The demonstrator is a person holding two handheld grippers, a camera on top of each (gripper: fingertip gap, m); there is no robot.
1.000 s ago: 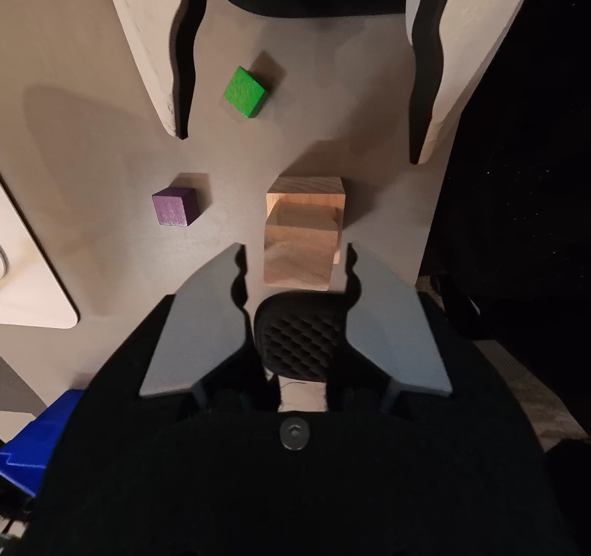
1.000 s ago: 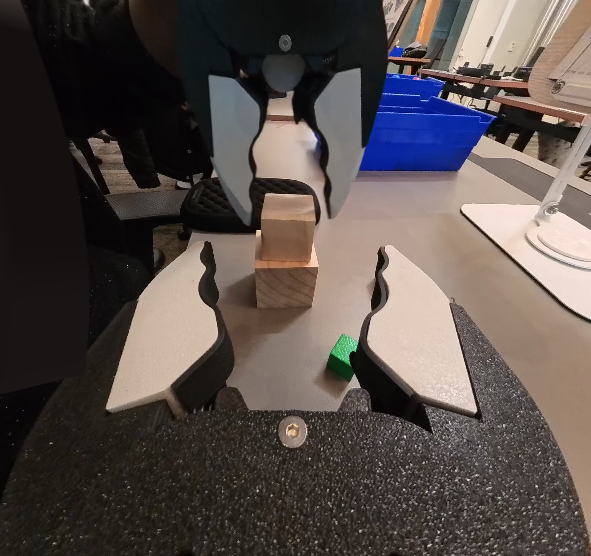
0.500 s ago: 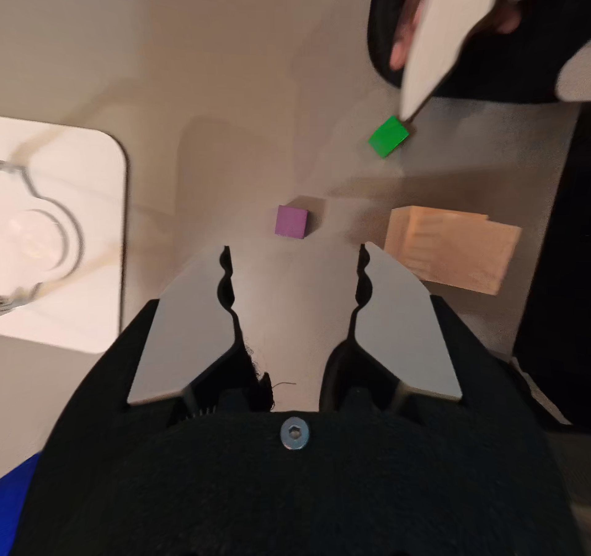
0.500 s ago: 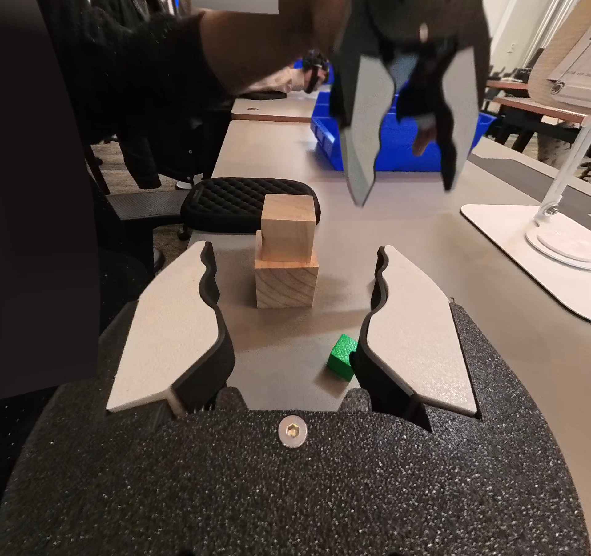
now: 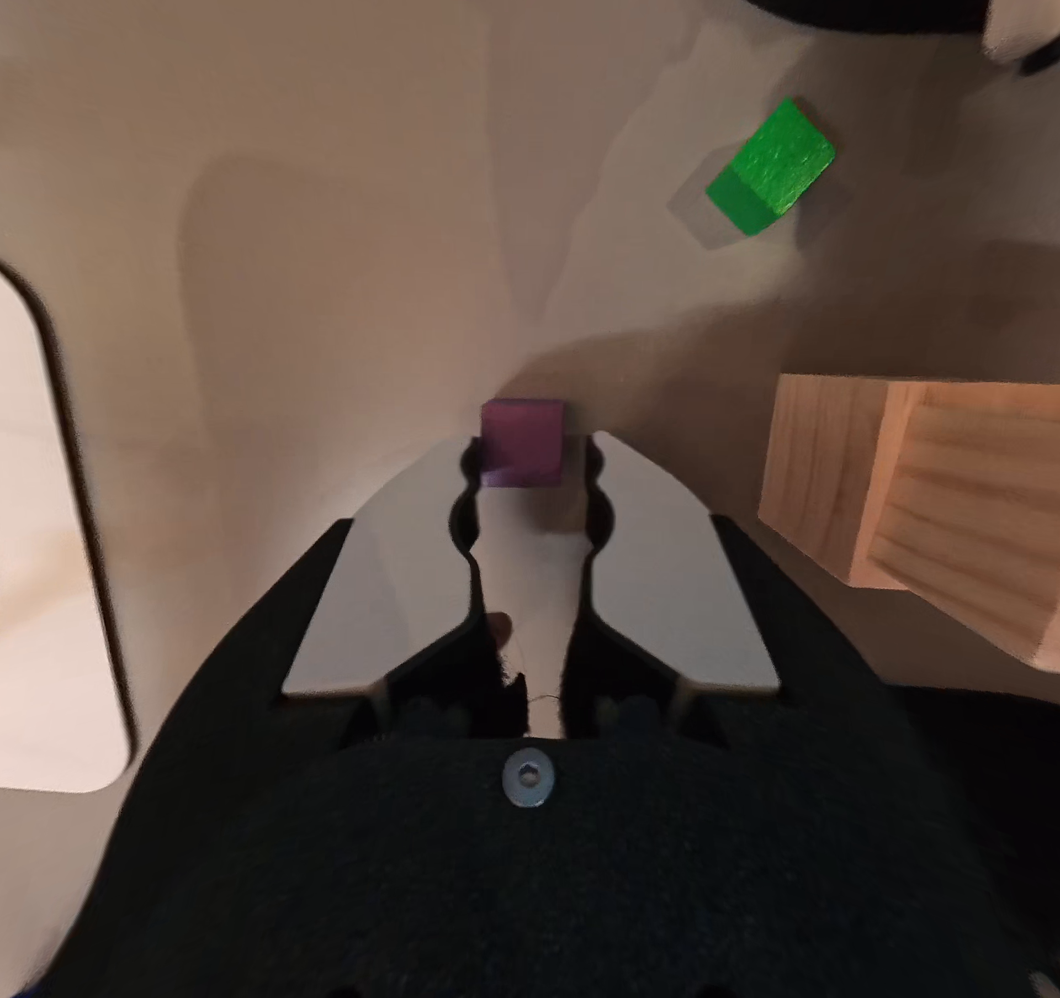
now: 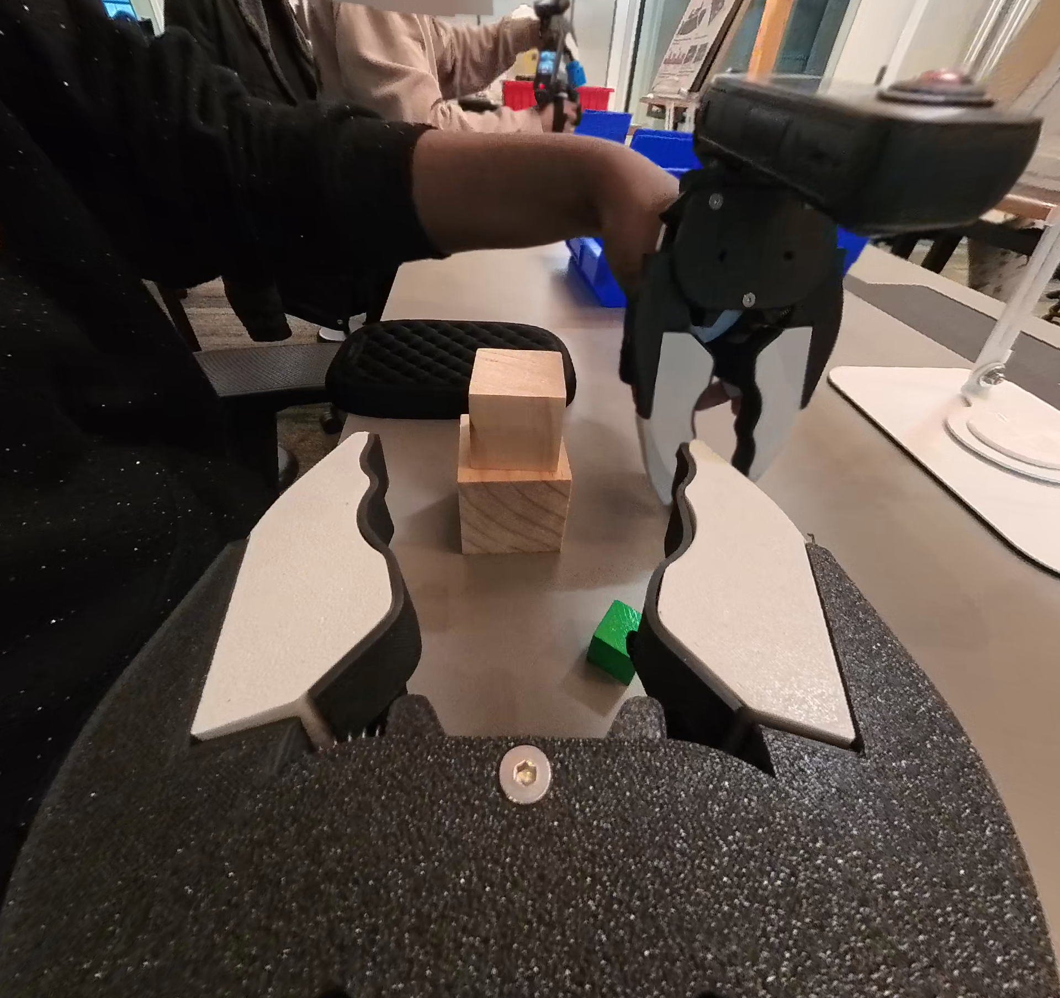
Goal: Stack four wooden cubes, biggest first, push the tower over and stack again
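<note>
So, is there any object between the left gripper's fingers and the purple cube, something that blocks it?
Nothing visible blocks it. The purple cube already sits between the tips of the left gripper, with a small gap at its right side. The stacked wooden blocks stand off to the right, the green cube farther away.

We see a small purple cube [image 5: 521, 445] resting on the grey tabletop [image 5: 344, 224], its top face square to us, sitting between the fingertips of the left hand-held gripper [image 5: 530, 457]; one pad looks to be against its left side, while a sliver of gap shows on its right. Off to the right, a small green cube [image 5: 768, 167] lies turned at an angle, apart from the others. Near it, a light wooden block [image 6: 515, 409] stands on a larger wooden block [image 6: 514, 508], set slightly off-centre, between the wide-spread fingers of the right hand-held gripper [image 6: 527, 488] and touching neither.
</note>
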